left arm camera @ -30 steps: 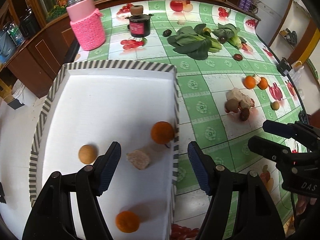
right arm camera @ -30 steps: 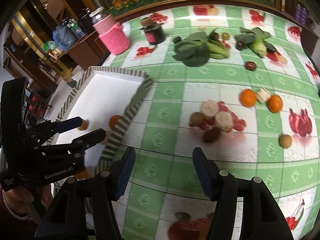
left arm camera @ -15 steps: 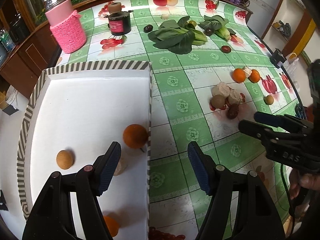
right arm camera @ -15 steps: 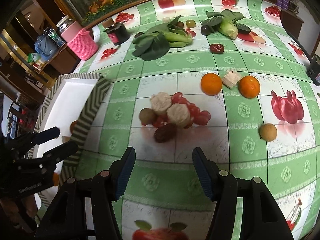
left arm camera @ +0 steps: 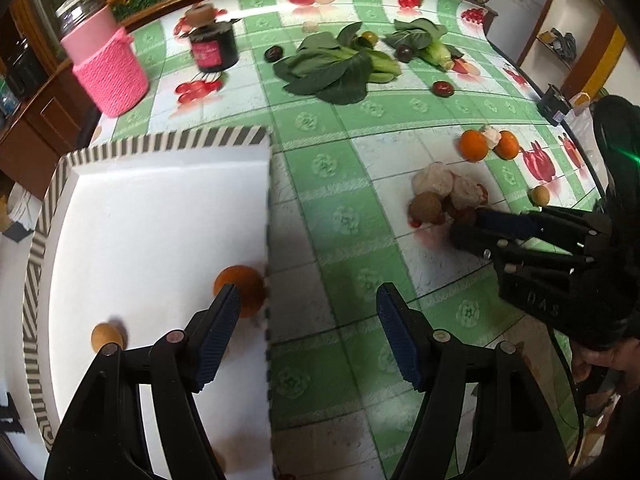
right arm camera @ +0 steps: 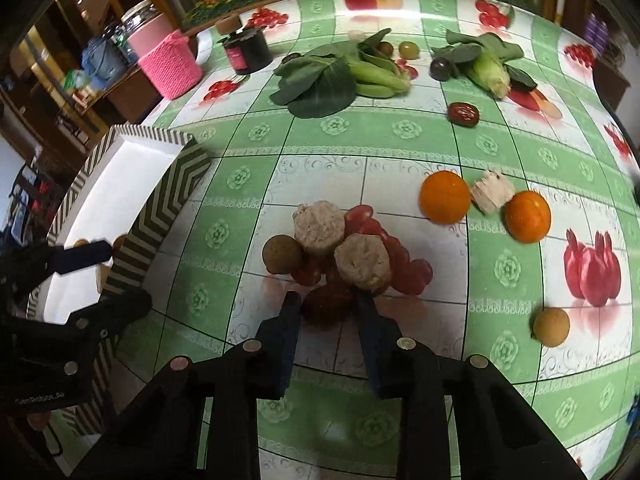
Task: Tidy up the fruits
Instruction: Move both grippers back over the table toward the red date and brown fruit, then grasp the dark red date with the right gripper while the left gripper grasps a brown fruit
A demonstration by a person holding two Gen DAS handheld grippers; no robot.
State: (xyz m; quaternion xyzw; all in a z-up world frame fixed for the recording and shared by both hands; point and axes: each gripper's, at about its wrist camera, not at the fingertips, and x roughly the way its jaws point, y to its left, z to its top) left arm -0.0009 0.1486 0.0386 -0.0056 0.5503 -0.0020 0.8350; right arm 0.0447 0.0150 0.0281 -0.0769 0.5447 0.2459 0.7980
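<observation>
My right gripper (right arm camera: 327,300) is low over the fruit pile, its jaws closing with the pads pressed on both sides of a dark red date (right arm camera: 326,307). Just beyond it lie two pale peeled chunks (right arm camera: 320,222), a brown round fruit (right arm camera: 282,254) and small red fruits. To the right are two oranges (right arm camera: 444,196), a white chunk (right arm camera: 492,192) and a tan longan (right arm camera: 551,326). My left gripper (left arm camera: 308,300) hangs open and empty over the right rim of the white striped-edge tray (left arm camera: 160,142). An orange (left arm camera: 240,286) and a small tan fruit (left arm camera: 106,336) lie in the tray. The left wrist view also shows my right gripper (left arm camera: 466,226).
At the back stand a pink knitted jar (left arm camera: 108,68) and a black jar (left arm camera: 212,48). Leafy greens (right arm camera: 320,80), corn (right arm camera: 488,72), dark plums and another date (right arm camera: 463,114) lie beyond the pile. The table edge curves along the right; a hand shows at lower right.
My right gripper came down and forward to the pile and shut on the dark red date. My left gripper drifted right, from over the tray's inside to its right rim, still open.
</observation>
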